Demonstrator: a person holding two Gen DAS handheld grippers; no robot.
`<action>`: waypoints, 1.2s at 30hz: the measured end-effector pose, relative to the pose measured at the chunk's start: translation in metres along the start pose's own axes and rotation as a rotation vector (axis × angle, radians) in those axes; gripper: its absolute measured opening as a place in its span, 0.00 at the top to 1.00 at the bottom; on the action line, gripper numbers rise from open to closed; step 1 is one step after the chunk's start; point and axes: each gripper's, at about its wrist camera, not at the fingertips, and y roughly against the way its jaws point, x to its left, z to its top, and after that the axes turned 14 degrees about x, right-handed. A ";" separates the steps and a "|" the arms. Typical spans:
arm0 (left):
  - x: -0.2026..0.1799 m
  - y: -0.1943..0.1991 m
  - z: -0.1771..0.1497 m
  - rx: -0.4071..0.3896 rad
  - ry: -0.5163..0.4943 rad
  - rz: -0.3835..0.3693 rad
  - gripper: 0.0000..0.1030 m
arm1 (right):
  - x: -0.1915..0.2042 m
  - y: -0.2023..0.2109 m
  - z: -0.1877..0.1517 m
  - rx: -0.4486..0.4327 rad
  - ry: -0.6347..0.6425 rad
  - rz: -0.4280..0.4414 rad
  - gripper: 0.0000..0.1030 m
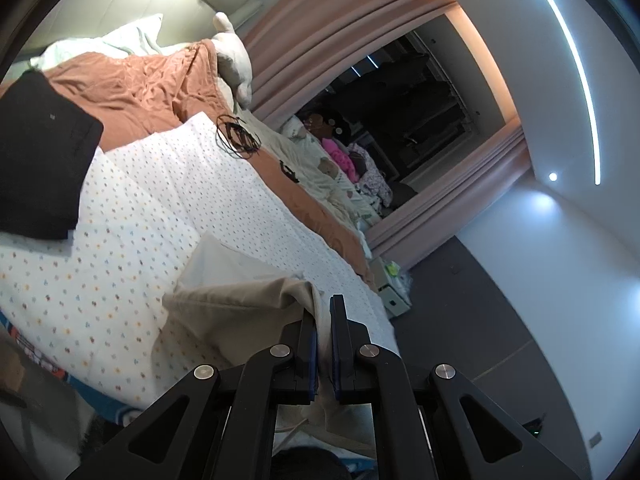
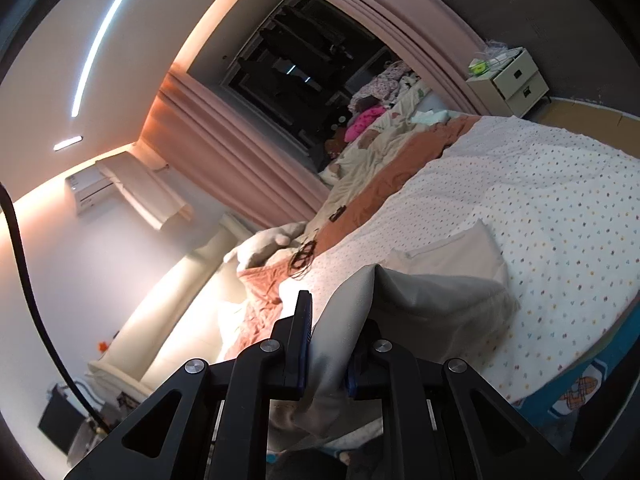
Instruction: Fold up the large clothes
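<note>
A beige garment (image 1: 236,300) lies partly on a white spotted bed cover (image 1: 132,216). My left gripper (image 1: 323,320) is shut on an edge of the garment, which passes between its jaws and hangs below. In the right wrist view the same beige garment (image 2: 432,300) rises from the spotted cover (image 2: 540,200). My right gripper (image 2: 332,320) is shut on a thick fold of it; the right finger is mostly hidden by cloth. Both grippers hold the cloth lifted near the bed's edge.
A black folded garment (image 1: 40,160) lies on the bed to the left. An orange quilt (image 1: 136,88), a tangled black cable (image 1: 238,136), pillows and a clothes pile (image 1: 344,160) lie further back. A white nightstand (image 2: 508,80) stands beside the bed. Pink curtains (image 2: 224,152) frame a dark window.
</note>
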 end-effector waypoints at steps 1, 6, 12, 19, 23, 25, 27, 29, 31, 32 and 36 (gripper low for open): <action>-0.003 -0.006 0.004 -0.010 -0.010 0.020 0.95 | -0.001 -0.005 0.006 -0.006 0.000 -0.012 0.86; -0.017 -0.040 0.035 -0.022 -0.040 0.062 0.95 | -0.003 -0.028 0.038 -0.023 0.004 -0.060 0.86; -0.024 -0.081 0.077 -0.011 -0.055 0.100 0.95 | -0.007 -0.061 0.077 -0.025 0.019 -0.103 0.86; -0.016 -0.140 0.120 0.025 -0.057 0.146 0.95 | -0.020 -0.111 0.120 -0.006 0.015 -0.158 0.86; -0.007 -0.179 0.140 0.056 -0.065 0.185 0.95 | -0.033 -0.139 0.138 0.002 0.006 -0.190 0.86; -0.001 -0.199 0.148 0.069 -0.069 0.207 0.95 | -0.043 -0.155 0.146 0.011 0.001 -0.204 0.86; 0.008 -0.220 0.155 0.081 -0.068 0.229 0.95 | -0.050 -0.170 0.152 0.021 -0.001 -0.224 0.86; 0.021 -0.240 0.161 0.098 -0.054 0.242 0.95 | -0.062 -0.188 0.157 0.037 -0.010 -0.239 0.86; 0.035 -0.260 0.165 0.121 -0.037 0.257 0.95 | -0.077 -0.206 0.161 0.061 -0.023 -0.251 0.86; 0.042 -0.271 0.167 0.132 -0.030 0.265 0.95 | -0.082 -0.214 0.162 0.069 -0.028 -0.257 0.86; 0.067 -0.309 0.172 0.170 -0.012 0.295 0.95 | -0.106 -0.246 0.166 0.104 -0.036 -0.286 0.86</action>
